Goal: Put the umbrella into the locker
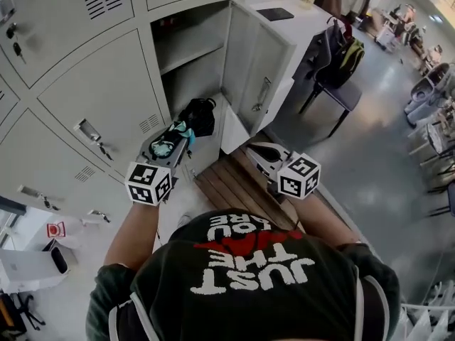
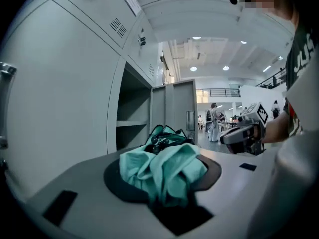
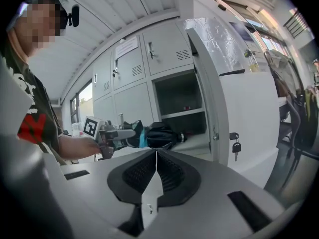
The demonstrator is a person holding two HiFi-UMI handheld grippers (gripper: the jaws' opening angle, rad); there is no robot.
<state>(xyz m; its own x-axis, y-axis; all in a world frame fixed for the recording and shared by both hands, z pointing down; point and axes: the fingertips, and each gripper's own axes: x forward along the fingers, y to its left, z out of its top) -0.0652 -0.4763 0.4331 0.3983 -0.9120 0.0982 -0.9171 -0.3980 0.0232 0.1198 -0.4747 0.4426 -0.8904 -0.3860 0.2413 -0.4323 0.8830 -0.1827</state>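
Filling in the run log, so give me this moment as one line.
left tool: shut on umbrella | right tool: shut, empty | locker: open | umbrella: held at the opening

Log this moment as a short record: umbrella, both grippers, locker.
umbrella: folded, teal and black, held roughly level, black end towards the open locker
left gripper: shut on the umbrella's teal end
right gripper: jaws together, nothing between them
locker: door swung open, one shelf inside
key: hanging from the door's lock
task state: umbrella in the gripper, not yet set down in the locker
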